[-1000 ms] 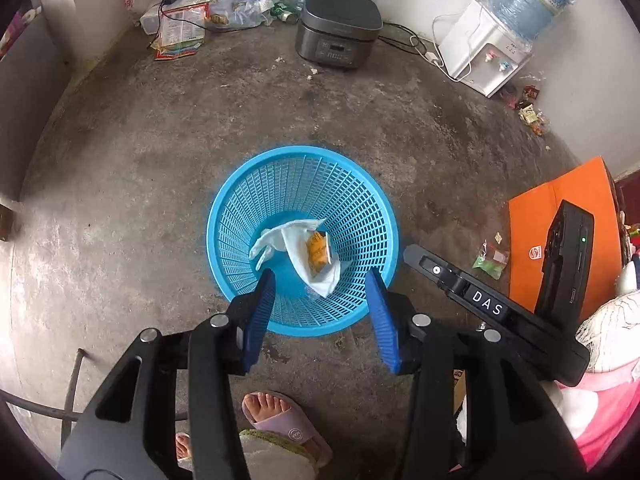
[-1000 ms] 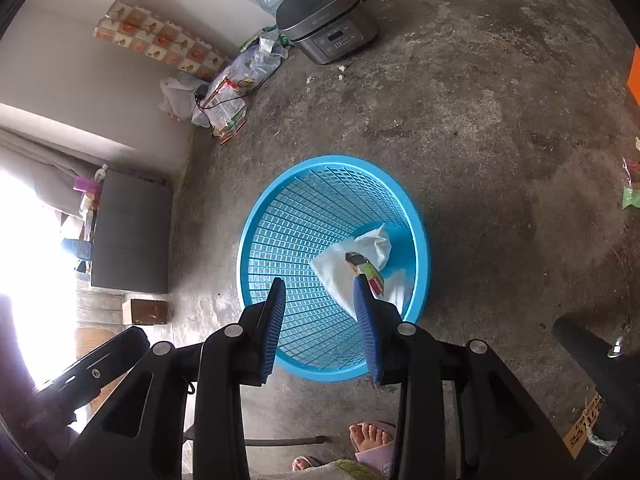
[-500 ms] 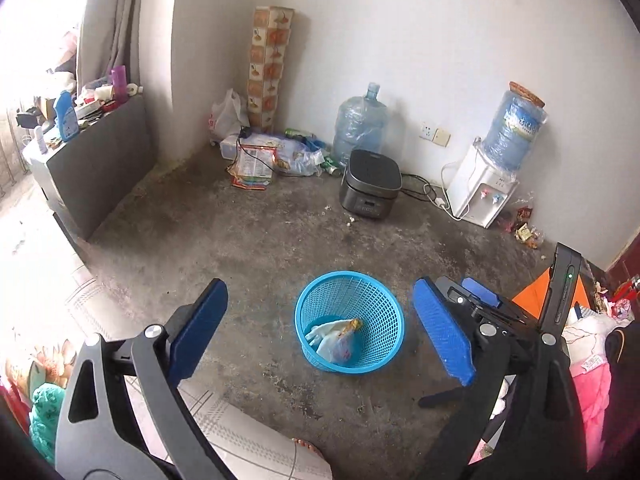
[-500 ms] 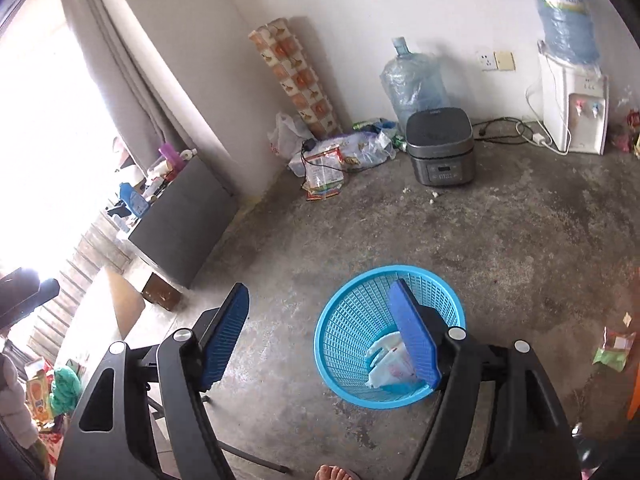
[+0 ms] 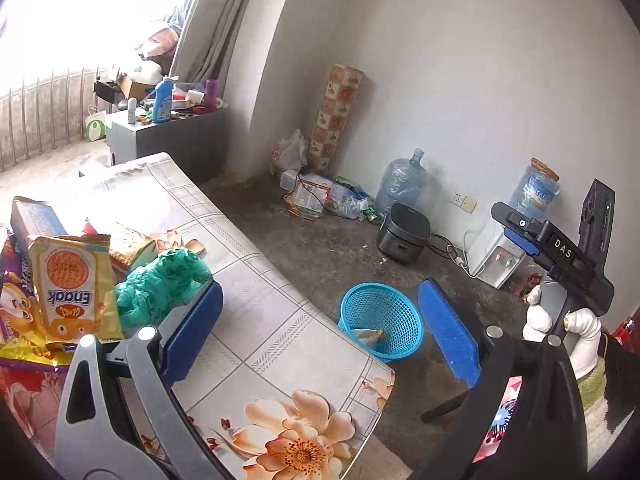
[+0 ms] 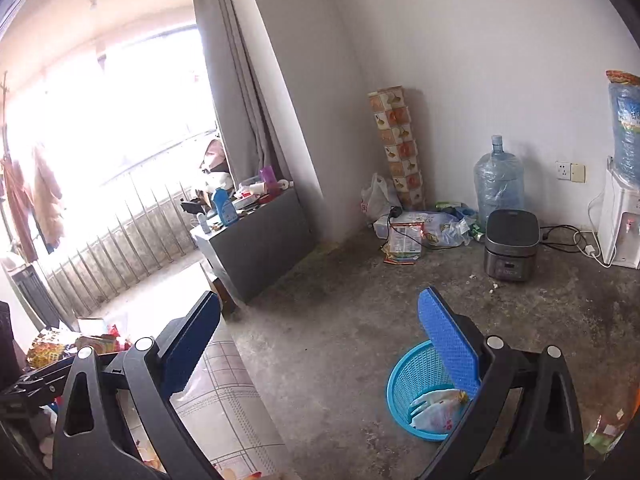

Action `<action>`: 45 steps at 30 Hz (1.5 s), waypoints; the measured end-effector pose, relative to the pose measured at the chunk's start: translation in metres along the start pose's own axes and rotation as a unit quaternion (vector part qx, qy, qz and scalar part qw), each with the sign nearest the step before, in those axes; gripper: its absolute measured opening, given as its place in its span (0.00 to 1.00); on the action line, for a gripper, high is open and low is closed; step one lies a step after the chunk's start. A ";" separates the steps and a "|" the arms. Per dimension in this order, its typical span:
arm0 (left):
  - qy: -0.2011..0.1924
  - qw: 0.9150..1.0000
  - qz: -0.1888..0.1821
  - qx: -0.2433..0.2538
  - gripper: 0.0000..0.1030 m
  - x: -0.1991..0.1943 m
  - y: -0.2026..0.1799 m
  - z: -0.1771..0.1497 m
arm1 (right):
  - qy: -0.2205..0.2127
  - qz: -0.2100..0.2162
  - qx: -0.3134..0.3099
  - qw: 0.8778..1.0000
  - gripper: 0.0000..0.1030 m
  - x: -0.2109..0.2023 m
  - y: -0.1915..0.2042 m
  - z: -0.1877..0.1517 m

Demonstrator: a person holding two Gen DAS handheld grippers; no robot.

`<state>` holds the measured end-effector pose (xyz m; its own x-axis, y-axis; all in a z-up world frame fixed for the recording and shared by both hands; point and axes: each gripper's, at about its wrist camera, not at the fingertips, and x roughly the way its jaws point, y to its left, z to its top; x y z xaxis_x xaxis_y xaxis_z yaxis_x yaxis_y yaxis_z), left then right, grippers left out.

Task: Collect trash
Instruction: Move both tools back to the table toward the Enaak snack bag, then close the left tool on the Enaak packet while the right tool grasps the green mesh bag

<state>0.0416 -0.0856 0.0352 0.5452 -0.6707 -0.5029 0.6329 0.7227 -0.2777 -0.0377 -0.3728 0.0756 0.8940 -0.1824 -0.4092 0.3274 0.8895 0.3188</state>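
Blue-padded and empty, both the left claw (image 5: 320,330) and right claw (image 6: 320,350) gape wide above the floor-standing blue basket (image 5: 382,318), its crumpled trash (image 6: 438,408) seemingly partly hidden.

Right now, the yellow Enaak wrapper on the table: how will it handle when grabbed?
The Enaak wrapper looks like thin, creased foil, so it is probably floppy and very light. The glossy film may slip between flat pads. It overlaps other wrappers on the table, so a pinch might drag neighbours along.
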 end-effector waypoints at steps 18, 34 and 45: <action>-0.087 0.967 0.150 -0.187 0.91 -0.061 0.146 0.026 | 0.232 0.176 0.023 0.956 0.93 0.092 0.145 -0.067; -0.028 0.968 0.121 -0.216 0.52 -0.042 0.181 -0.003 | 0.362 0.221 0.148 0.893 0.82 0.201 0.169 -0.116; 0.037 0.969 0.147 -0.196 0.25 -0.008 0.181 0.004 | 0.401 0.246 0.141 0.871 0.66 0.232 0.203 -0.131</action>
<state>0.1541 0.0496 -0.0073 0.6206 -0.4227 -0.6604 0.1905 0.8983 -0.3959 0.1966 -0.1793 -0.0665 0.4825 0.6448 -0.5928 0.1280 0.6176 0.7760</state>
